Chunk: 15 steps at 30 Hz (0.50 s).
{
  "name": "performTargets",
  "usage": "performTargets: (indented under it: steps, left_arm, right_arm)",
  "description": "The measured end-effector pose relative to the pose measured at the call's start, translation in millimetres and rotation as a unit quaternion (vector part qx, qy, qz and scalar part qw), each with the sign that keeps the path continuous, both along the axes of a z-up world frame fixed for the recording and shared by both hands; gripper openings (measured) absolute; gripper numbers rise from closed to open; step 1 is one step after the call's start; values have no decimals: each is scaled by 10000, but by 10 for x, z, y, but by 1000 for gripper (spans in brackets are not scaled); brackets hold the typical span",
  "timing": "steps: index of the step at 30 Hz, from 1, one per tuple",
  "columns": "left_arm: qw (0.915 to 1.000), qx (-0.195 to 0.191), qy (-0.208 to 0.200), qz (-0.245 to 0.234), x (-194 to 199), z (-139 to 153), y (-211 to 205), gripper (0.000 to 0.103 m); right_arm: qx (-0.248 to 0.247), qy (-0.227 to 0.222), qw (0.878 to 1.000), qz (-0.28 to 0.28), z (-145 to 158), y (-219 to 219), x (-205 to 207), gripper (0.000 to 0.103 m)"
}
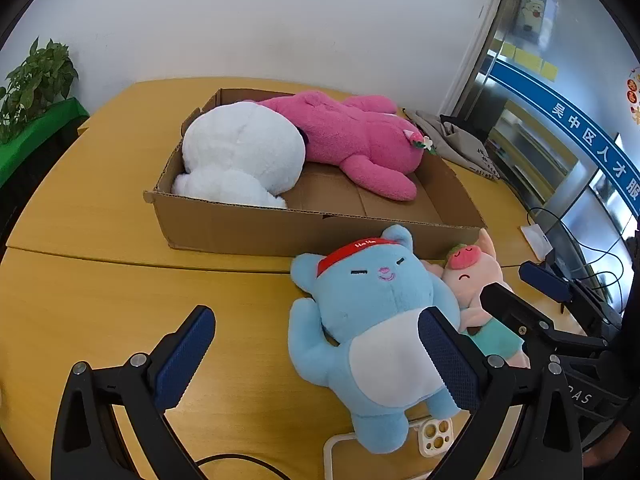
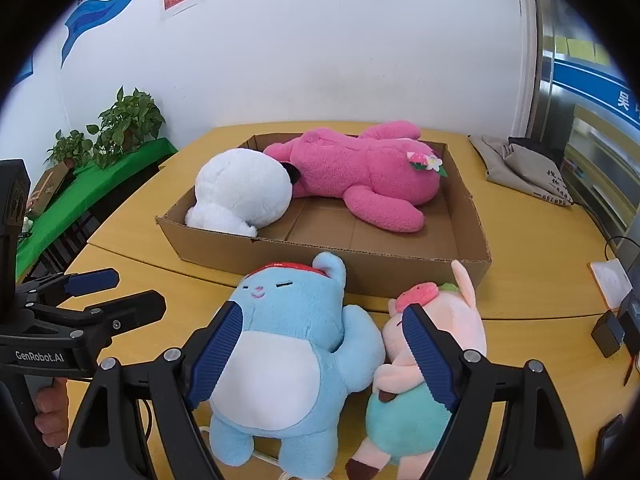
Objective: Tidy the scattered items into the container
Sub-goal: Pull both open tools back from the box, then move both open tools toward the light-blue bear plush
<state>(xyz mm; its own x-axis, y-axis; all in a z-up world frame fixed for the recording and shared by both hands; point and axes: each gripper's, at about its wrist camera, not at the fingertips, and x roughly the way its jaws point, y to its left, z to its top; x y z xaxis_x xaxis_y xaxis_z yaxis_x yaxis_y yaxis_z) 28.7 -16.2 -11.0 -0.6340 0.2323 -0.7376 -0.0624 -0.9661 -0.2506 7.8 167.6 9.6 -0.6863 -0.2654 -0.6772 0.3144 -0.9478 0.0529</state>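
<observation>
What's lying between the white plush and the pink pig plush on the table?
In the right wrist view, the cardboard box's front wall and the blue bear plush lie between the white plush and the pink pig plush.

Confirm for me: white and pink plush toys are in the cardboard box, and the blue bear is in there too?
Not quite. The blue bear lies on the table in front of the cardboard box, beside the pig plush; the right wrist view shows it. White plush and pink plush are inside.
</observation>
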Motion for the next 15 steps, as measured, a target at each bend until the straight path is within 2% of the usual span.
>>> performTargets:
  steps: [15]
  left_arm:
    - [9999,-15,-101,-88,-4,-42,38,103]
  right_arm:
    - [-112,-39,9999,-105,-51,97,-12,82]
